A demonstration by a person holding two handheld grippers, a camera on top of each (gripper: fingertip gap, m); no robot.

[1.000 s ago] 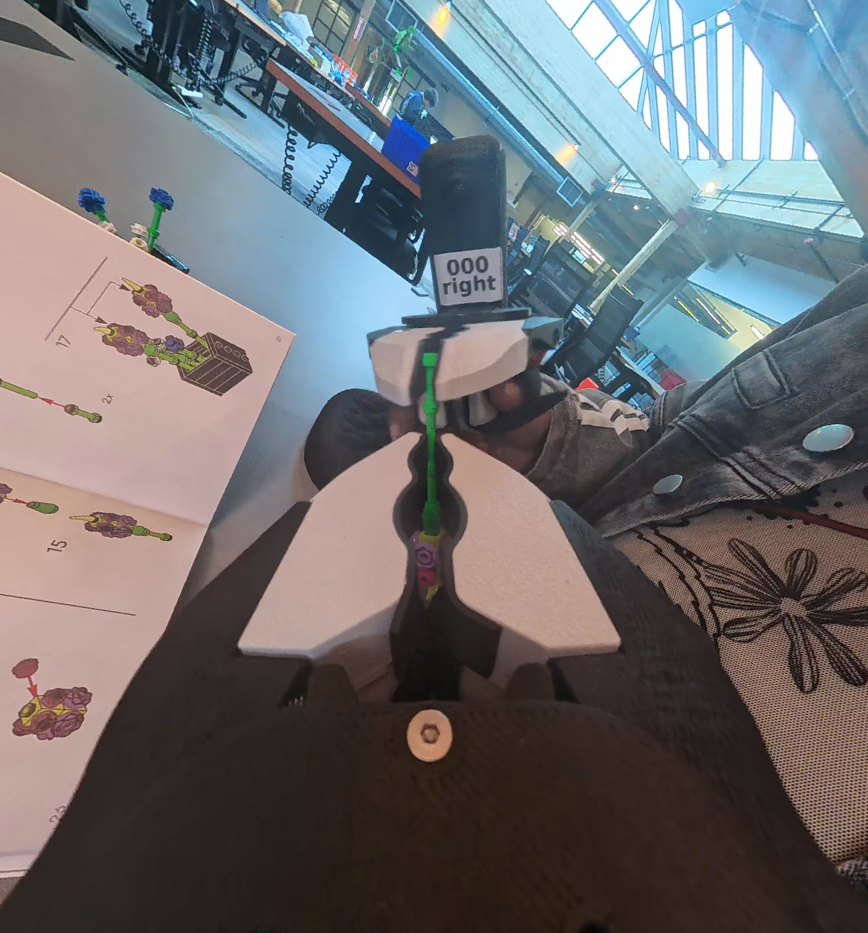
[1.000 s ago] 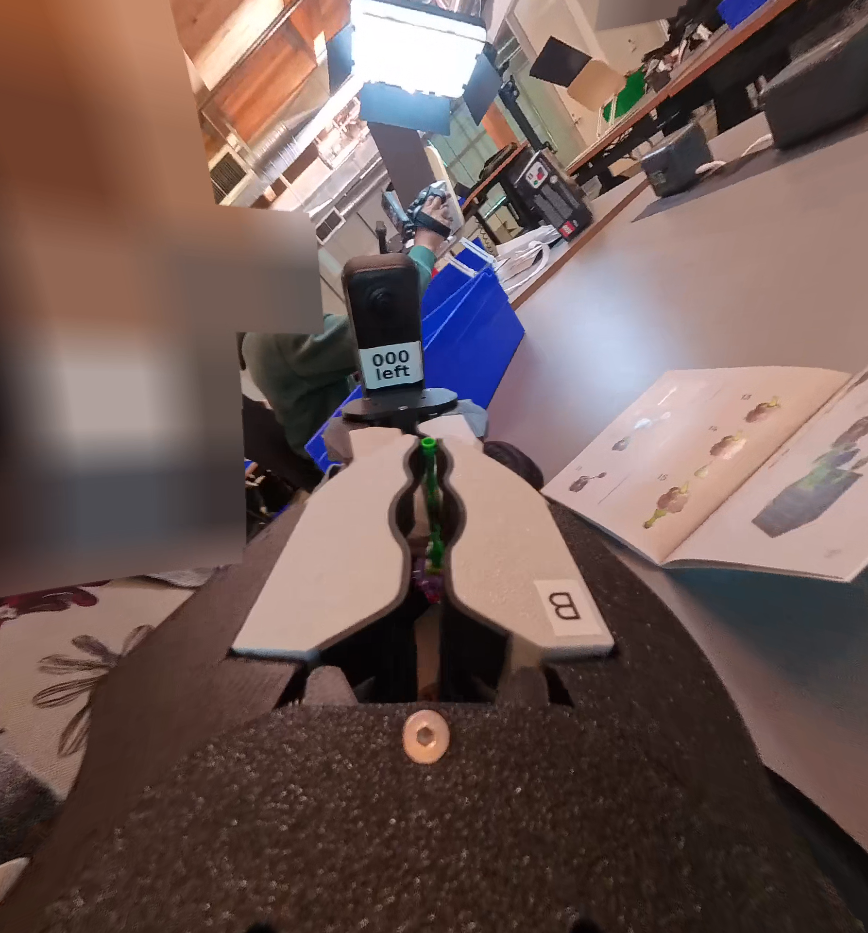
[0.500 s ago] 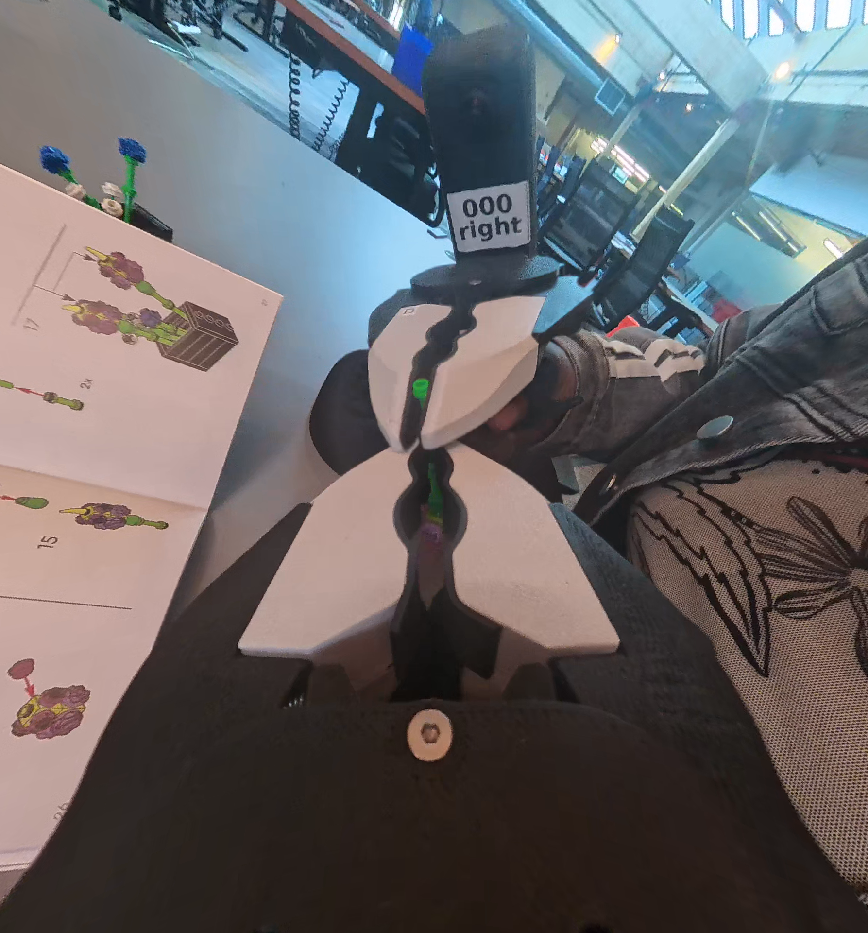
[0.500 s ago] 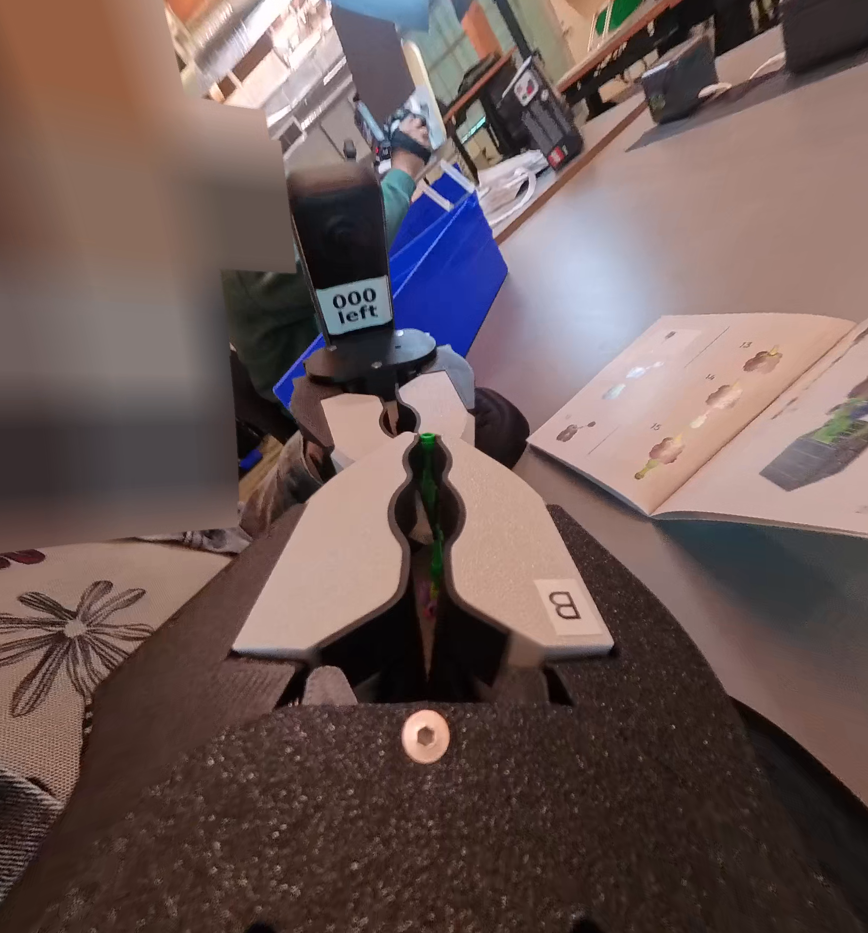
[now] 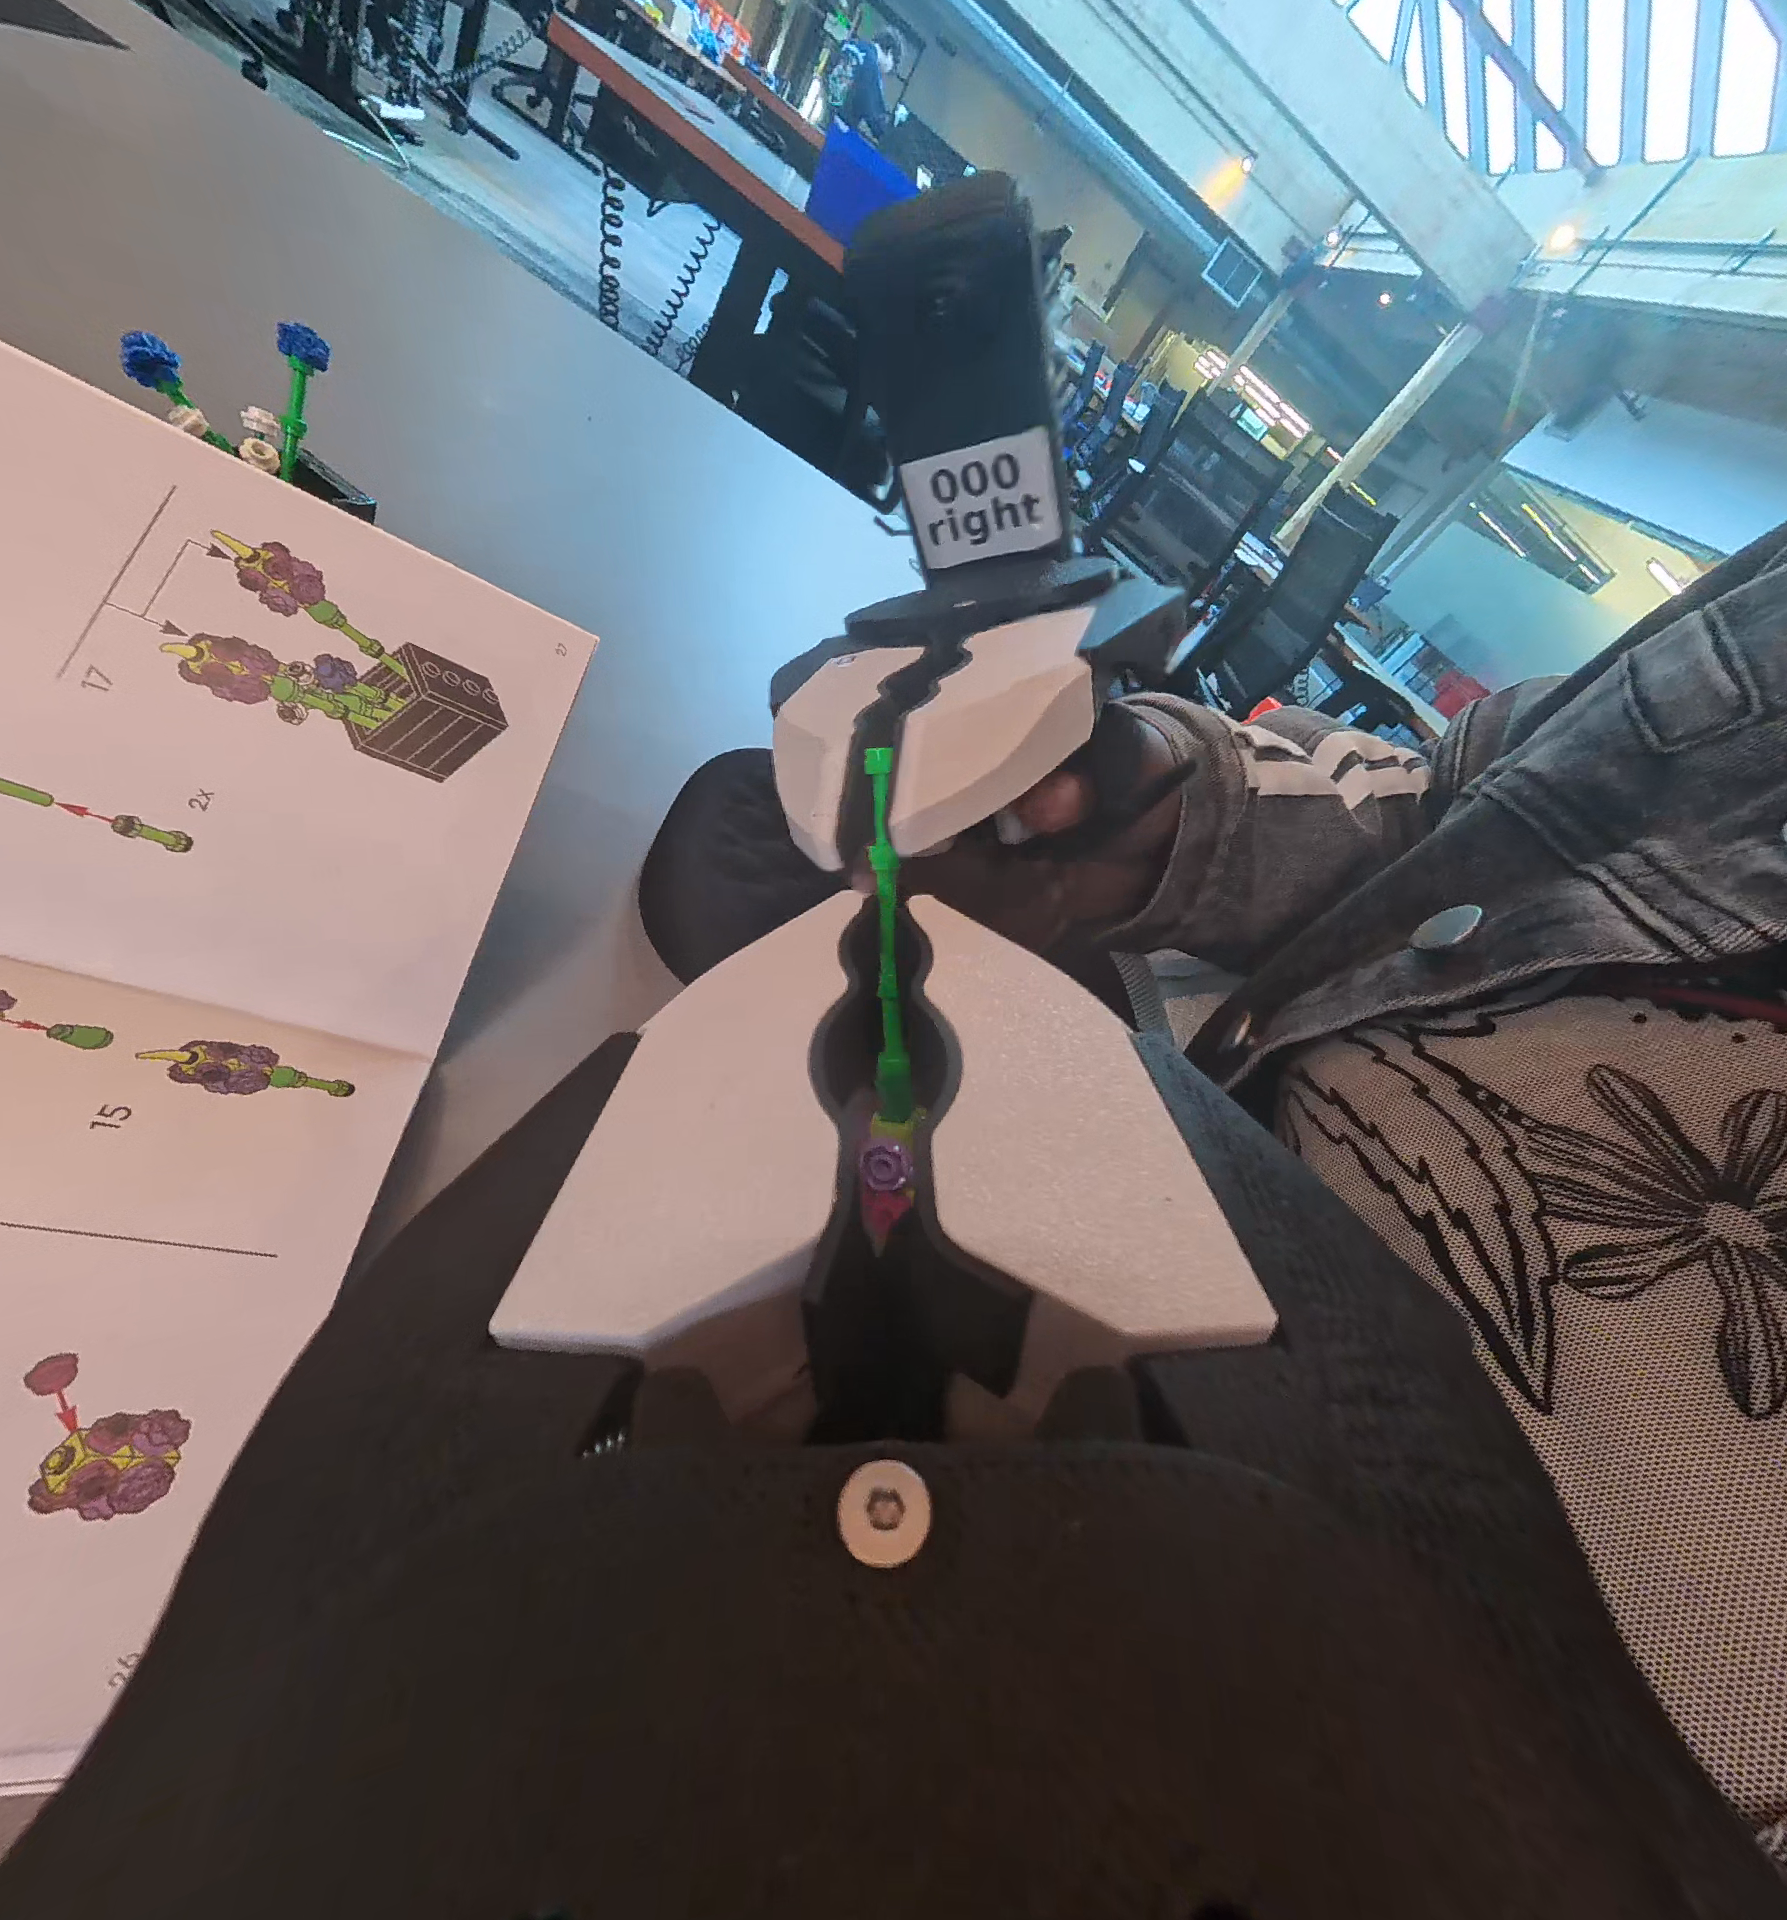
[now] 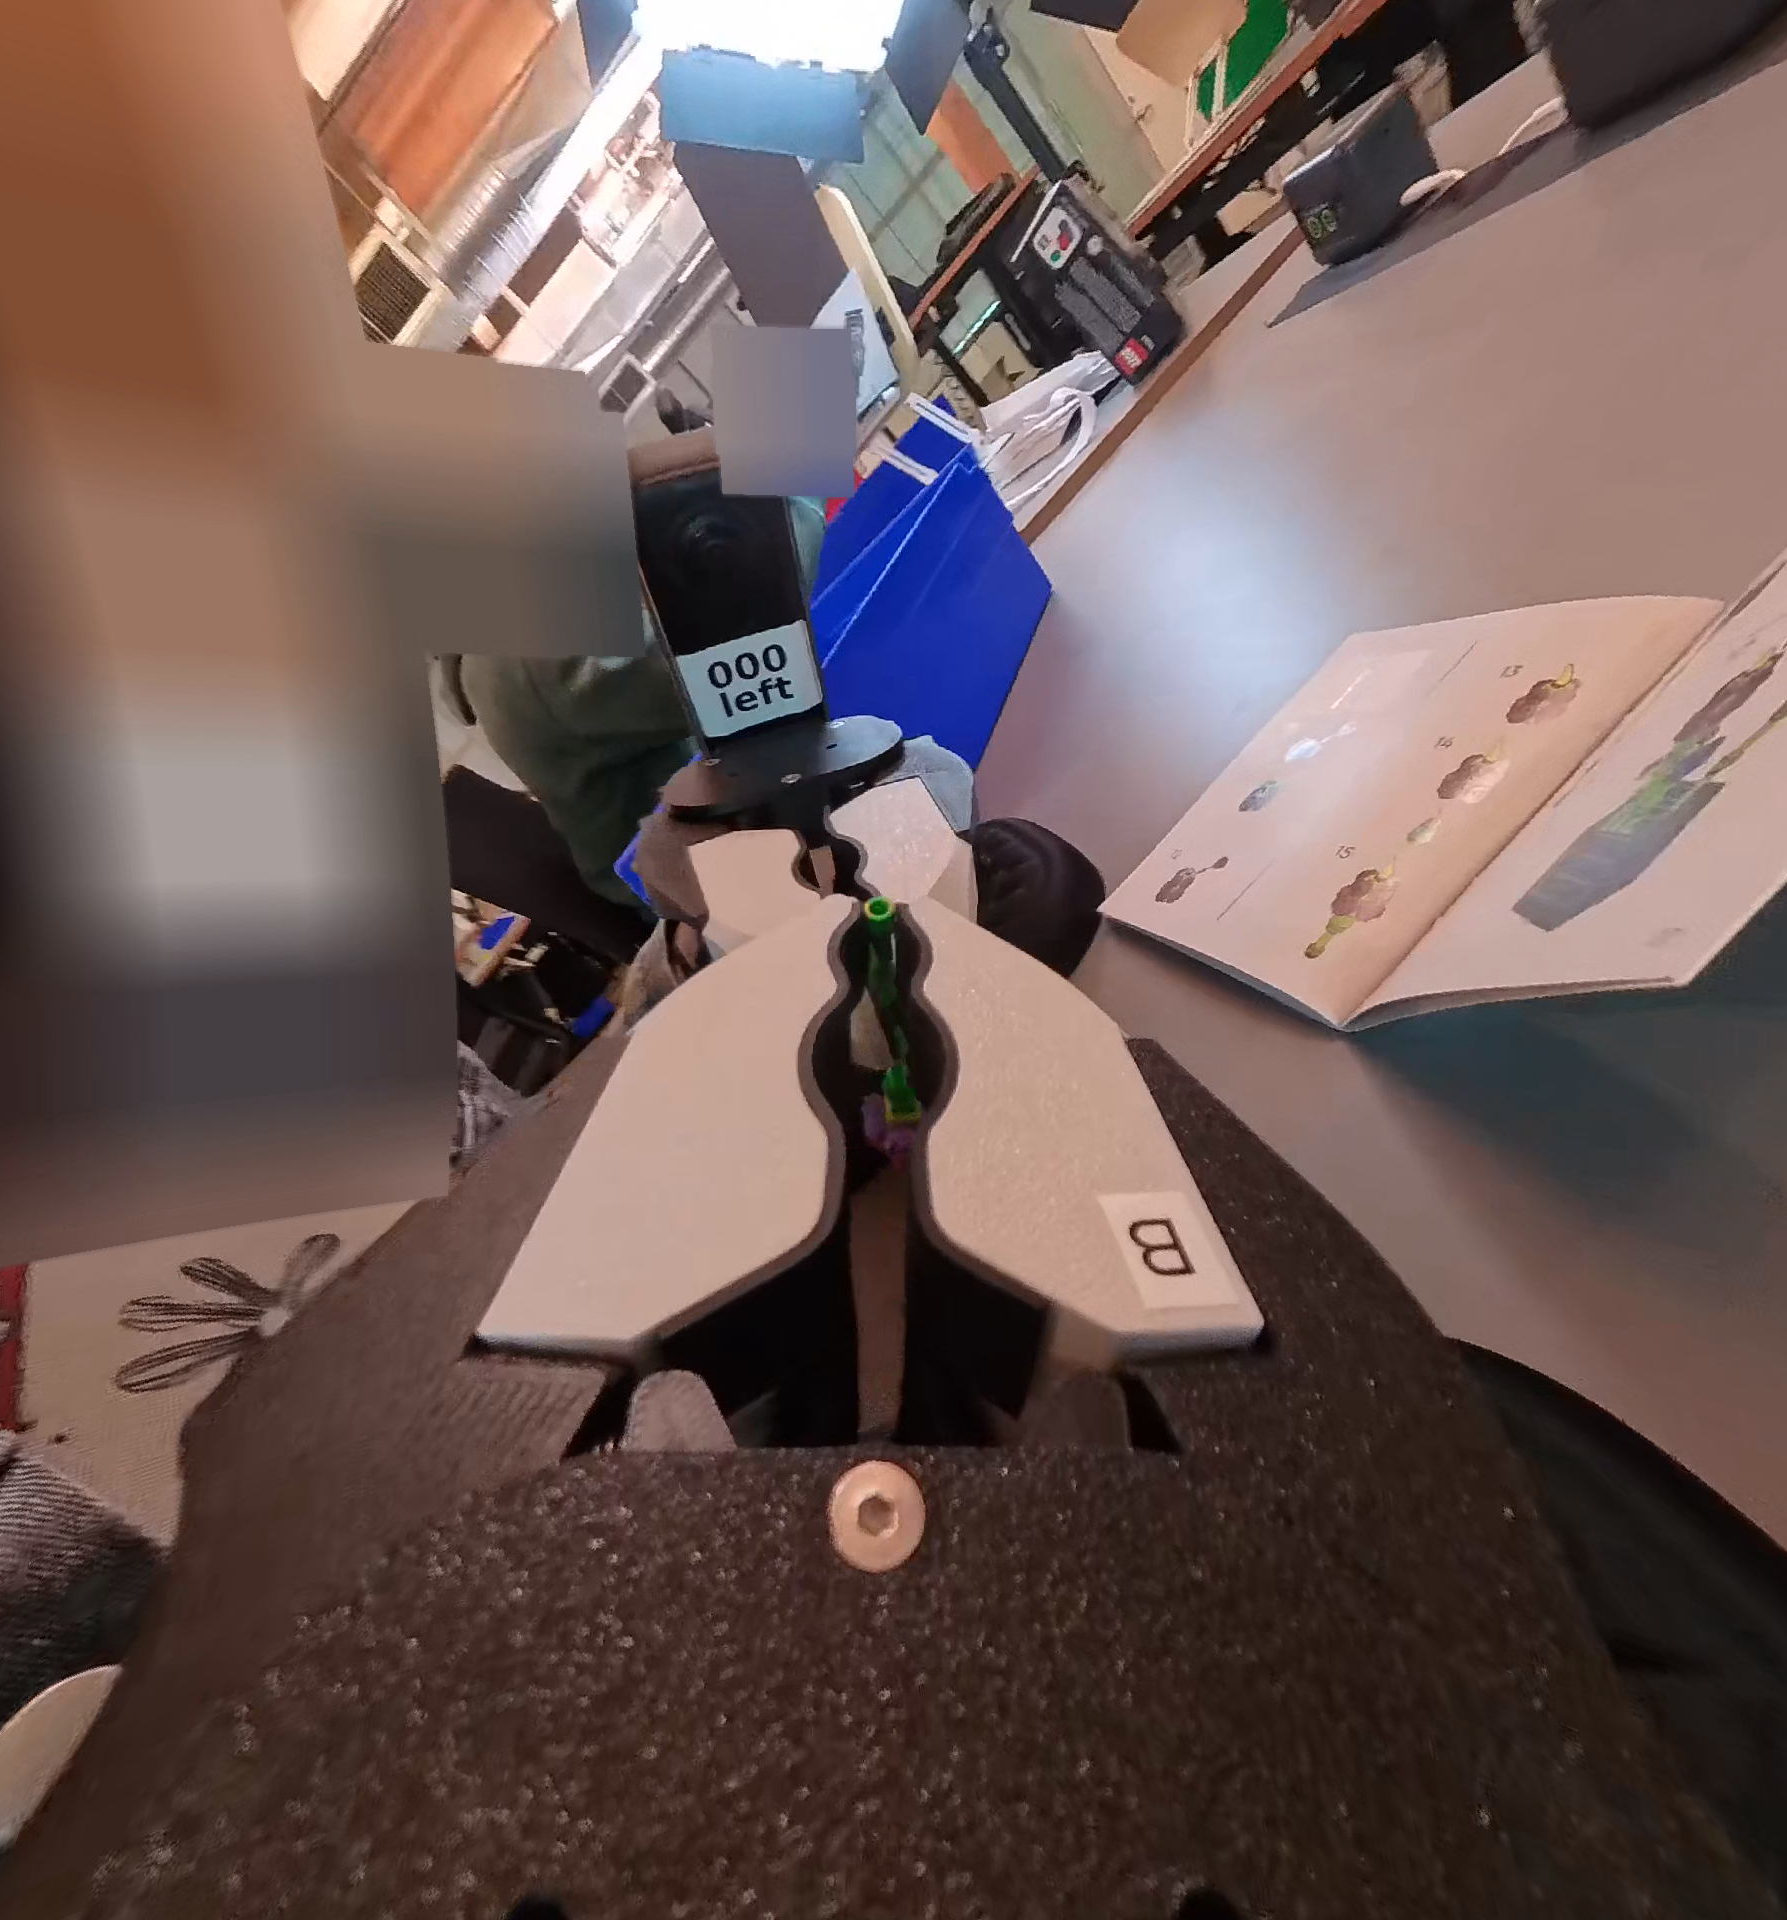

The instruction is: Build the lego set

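Note:
My left gripper (image 5: 887, 909) is shut on a thin green stem (image 5: 887, 997) with a small purple flower (image 5: 887, 1166) at its inner end, deep between the fingers. The stem's free tip reaches past my fingertips to the right gripper (image 5: 868, 842), which faces mine tip to tip. In the right wrist view the right gripper (image 6: 876, 914) is shut on a green stem (image 6: 887, 987) with a purple flower (image 6: 894, 1127) at its base. The left gripper (image 6: 832, 883) stands just beyond it. Both are held in the air above the person's lap.
An open instruction booklet (image 5: 193, 831) lies on the grey table (image 5: 556, 468); it also shows in the right wrist view (image 6: 1491, 831). A black pot with blue flowers (image 5: 286, 416) stands behind the booklet. The person's jacket (image 5: 1595, 831) is close on the right. Blue bags (image 6: 930, 623) stand beyond. The tips of both grippers are at nearly the same place.
The two grippers came closer together half a second ago and have drawn a little apart again. Both have stayed shut on their stems.

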